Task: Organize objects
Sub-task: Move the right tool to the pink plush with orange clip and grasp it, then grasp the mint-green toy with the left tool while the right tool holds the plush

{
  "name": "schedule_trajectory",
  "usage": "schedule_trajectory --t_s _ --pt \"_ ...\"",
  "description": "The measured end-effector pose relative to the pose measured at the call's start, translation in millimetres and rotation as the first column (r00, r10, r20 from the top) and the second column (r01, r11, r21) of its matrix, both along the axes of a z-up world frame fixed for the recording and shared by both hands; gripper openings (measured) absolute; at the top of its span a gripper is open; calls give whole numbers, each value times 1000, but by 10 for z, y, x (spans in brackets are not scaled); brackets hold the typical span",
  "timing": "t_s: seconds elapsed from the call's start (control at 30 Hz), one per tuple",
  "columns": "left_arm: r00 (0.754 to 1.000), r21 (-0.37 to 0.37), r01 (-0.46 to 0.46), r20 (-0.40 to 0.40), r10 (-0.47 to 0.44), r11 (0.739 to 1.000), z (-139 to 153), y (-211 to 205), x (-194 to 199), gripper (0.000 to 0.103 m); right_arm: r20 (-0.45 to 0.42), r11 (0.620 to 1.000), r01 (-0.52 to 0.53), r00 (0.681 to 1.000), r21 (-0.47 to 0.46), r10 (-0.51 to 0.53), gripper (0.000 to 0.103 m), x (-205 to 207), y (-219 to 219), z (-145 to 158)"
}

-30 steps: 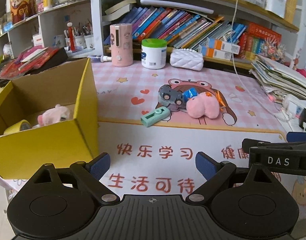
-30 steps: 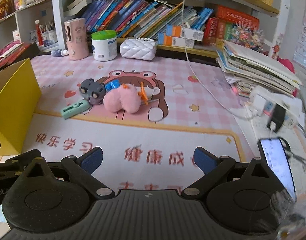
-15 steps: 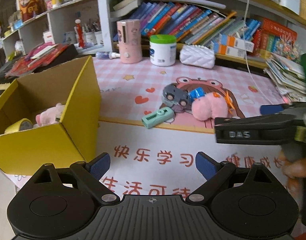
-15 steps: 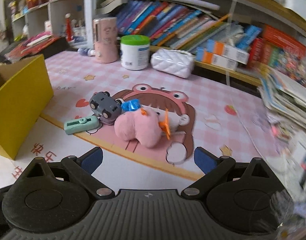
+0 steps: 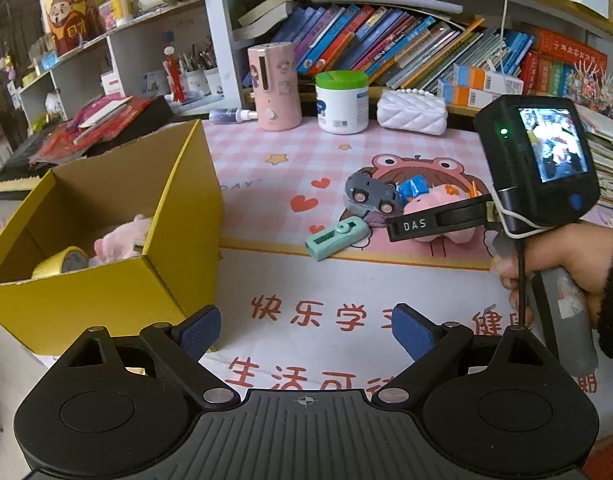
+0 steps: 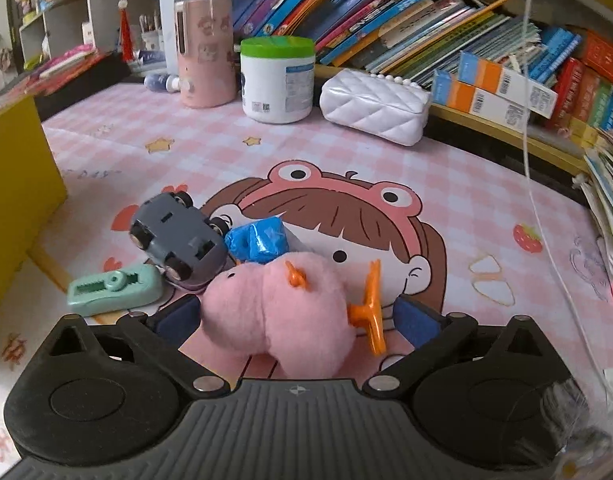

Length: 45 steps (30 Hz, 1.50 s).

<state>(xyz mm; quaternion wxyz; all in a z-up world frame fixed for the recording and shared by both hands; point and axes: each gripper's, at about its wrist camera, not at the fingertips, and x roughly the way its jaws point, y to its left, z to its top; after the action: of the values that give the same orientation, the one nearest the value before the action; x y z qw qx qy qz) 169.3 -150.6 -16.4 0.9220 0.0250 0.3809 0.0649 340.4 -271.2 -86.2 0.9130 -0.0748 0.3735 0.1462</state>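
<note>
**A:** Start at the left. What worries you there?

**B:** The yellow box (image 5: 106, 216) sits at about nine o'clock from my left gripper (image 5: 306, 332), whose jaws are spread wide over bare counter (image 5: 306, 280) with nothing between them. Already in the box are a tape roll (image 5: 62, 262) and a pink plush (image 5: 124, 238). Its near wall stands tall, so a low carry could clip the rim and knock the cargo loose.

**A:** And the middle pile?

**B:** Crowded. The mint tape dispenser (image 6: 114, 290) lies at ten o'clock from my right gripper (image 6: 294, 316), touching the grey toy car (image 6: 178, 238), which is tipped wheels-up. A blue wrapped piece (image 6: 258, 240) is tucked behind, at twelve o'clock.

**A:** The target?

**B:** I judge it to be the pink fluffy toy (image 6: 278, 316), lying between my right jaws. They are parted, one pad on each side, not yet squeezing. It is soft and rounded, so a shallow pinch may just catch fur and slip off.

**A:** Anything on the right?

**B:** The toy's orange foot (image 6: 370, 312) sticks out at three o'clock, just beside my right pad. Closing may trap that thin piece instead of the body, twisting the toy. Its left flank also touches the car, which could be dragged along.
</note>
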Motion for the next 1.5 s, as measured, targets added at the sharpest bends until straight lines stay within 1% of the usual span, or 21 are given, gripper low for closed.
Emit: schedule_trajectory --t_s 0.03,0.07,0.17,0.23,0.3,0.43,0.53,0.67,0.73,0.8,0.87,0.93,1.1,1.17,1.2,1.23,1.27,1.3,1.33,1.43,1.5 --pt "1000 -2 6 1 -6 1000 -2 -6 8 94 -3 1000 -9 1000 -2 9 87 11 0 -11" --pt "1000 -7 12 4 -11 1000 -4 -17 24 94 -5 1000 -22 1000 8 22 84 10 -12 -12" --pt "999 -30 39 12 -38 999 -28 -83 97 94 6 998 -49 999 40 49 83 -36 -78 70" --pt "999 -30 51 10 -51 998 -63 -146 170 94 34 997 -54 998 52 52 83 -105 -135 158" --pt "999 -24 41 2 -41 999 -111 -185 288 94 63 997 -44 997 68 40 83 -192 -231 273" --pt "1000 -46 -24 3 24 999 -202 -149 572 92 83 994 3 996 105 -12 83 -384 -473 466" --pt "996 -63 -93 -3 93 994 -287 -116 818 92 84 994 4 996 111 -14 83 -539 -638 542" --pt "990 -60 -143 -27 142 988 -429 -166 1141 85 83 994 8 996 105 -17 83 -654 -806 586" --pt "986 -48 -165 -37 164 985 -486 -198 1240 82 79 994 16 997 105 -24 83 -688 -875 584" --pt "977 -44 -209 -48 207 977 -539 -195 1325 79 68 994 26 997 107 -33 83 -710 -926 576" --pt "968 -58 -247 -57 244 967 -575 -174 1381 72 54 993 32 998 113 -39 83 -737 -966 562" --pt "963 -81 -266 -64 261 961 -602 -151 1423 69 42 993 33 998 115 -39 83 -743 -989 549" --pt "963 -89 -270 -46 266 959 -637 -133 1478 68 27 993 24 999 114 -28 83 -747 -996 531" --pt "966 -95 -257 -45 254 962 -629 -115 1474 65 21 993 22 999 117 -25 83 -754 -987 526" --pt "968 -99 -250 -41 247 963 -617 -106 1454 57 18 993 22 1000 119 -24 83 -758 -981 523" --pt "970 -101 -242 -42 239 965 -595 -96 1421 25 16 993 21 1000 120 -23 83 -758 -975 523" --pt "975 -117 -221 -53 216 968 -580 -85 1411 22 14 993 20 1000 120 -22 83 -762 -964 522" --pt "979 -132 -203 -55 198 970 -550 -79 1357 22 12 993 19 1000 119 -21 83 -763 -952 521" --pt "982 -130 -186 -47 181 974 -527 -86 1310 22 9 993 17 1000 118 -18 83 -767 -940 521" --pt "990 -84 -134 -49 130 987 -504 -158 1190 22 -5 993 5 1000 118 -5 83 -771 -887 510" --pt "994 -68 -106 -49 103 992 -500 -189 1147 29 -13 992 -3 1000 124 5 83 -782 -848 502"
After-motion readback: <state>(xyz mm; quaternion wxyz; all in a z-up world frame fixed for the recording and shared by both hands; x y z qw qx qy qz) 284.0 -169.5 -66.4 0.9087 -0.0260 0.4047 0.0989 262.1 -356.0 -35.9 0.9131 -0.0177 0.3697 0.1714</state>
